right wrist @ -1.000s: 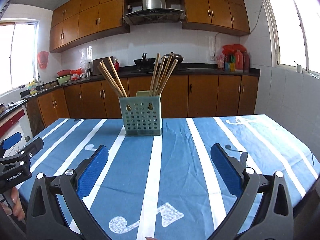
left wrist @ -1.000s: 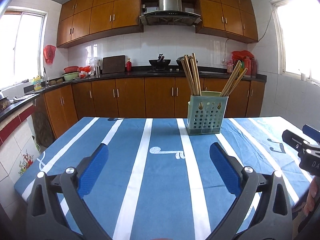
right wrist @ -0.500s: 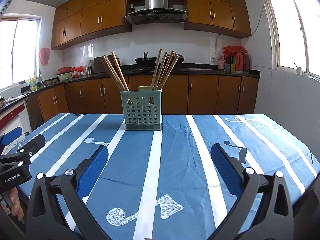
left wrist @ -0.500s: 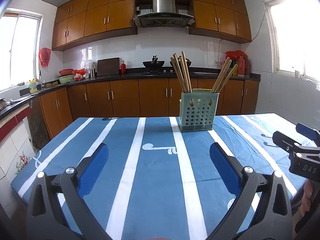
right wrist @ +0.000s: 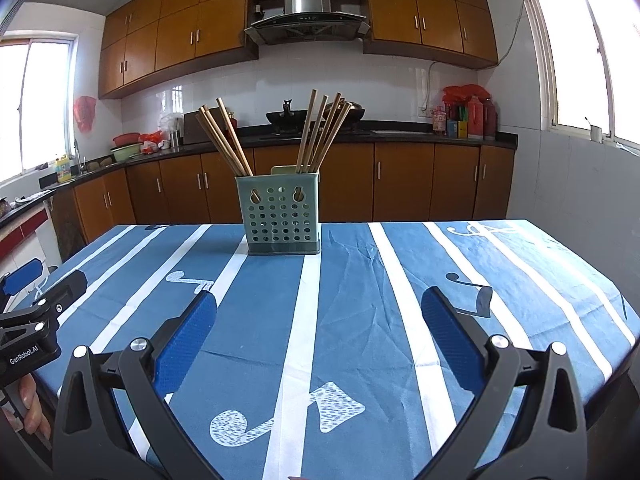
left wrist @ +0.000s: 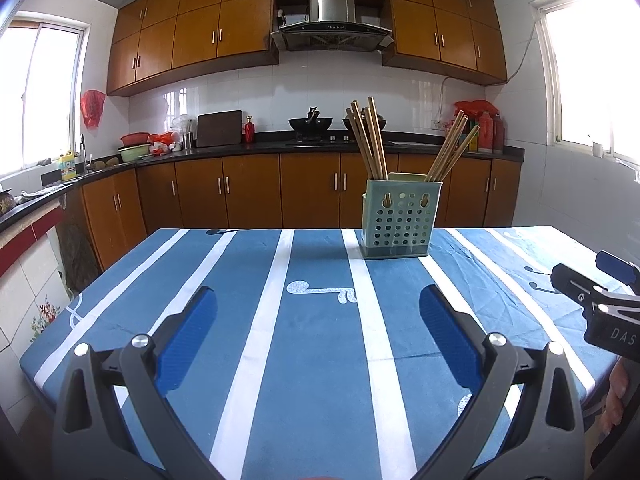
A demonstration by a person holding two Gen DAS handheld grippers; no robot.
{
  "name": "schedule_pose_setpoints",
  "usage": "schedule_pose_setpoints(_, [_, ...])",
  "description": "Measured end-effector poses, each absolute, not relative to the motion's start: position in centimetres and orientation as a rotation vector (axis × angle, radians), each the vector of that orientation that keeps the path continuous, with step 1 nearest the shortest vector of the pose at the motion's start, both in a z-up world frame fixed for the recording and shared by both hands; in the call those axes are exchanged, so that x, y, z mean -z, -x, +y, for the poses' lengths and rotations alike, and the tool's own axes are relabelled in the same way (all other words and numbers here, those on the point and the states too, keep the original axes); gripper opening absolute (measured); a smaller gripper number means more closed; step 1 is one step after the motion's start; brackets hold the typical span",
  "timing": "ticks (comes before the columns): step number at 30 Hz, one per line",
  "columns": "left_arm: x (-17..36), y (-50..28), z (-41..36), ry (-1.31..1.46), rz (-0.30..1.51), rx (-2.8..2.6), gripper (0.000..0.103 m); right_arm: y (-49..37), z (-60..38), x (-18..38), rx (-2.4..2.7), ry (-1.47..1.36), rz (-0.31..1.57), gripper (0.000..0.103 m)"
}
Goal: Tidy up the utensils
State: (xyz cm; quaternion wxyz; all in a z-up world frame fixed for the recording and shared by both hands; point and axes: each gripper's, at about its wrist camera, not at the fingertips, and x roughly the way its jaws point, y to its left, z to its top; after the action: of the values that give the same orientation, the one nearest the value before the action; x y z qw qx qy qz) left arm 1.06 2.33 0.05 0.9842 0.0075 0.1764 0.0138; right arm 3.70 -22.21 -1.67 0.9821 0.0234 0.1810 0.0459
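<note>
A pale green perforated utensil holder [left wrist: 398, 220] [right wrist: 282, 216] stands upright at the far side of the table. Two bunches of wooden chopsticks [left wrist: 370, 142] [right wrist: 224, 138] lean out of it, one in each side. My left gripper [left wrist: 318, 312] is open and empty over the near table edge, well short of the holder. My right gripper [right wrist: 320, 312] is open and empty too, also near the front edge. Each gripper shows at the side of the other's view, the right one [left wrist: 600, 304] and the left one [right wrist: 36, 320].
The table wears a blue cloth with white stripes [left wrist: 320, 320] [right wrist: 360, 300]. Behind it runs a kitchen counter with brown cabinets [left wrist: 280, 188], a stove with woks and a range hood [left wrist: 332, 28]. Windows are on both side walls.
Both grippers have drawn back from the holder and risen slightly, so the holder looks smaller and farther. Both stay open and empty.
</note>
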Motion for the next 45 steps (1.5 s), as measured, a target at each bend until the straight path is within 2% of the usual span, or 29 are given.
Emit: schedule_pose_setpoints(45, [0.39, -1.15, 2.12, -0.015, 0.365, -0.021, 0.099, -3.83, -22.32, 2.15, -0.091, -0.059, 0.376, 0.101])
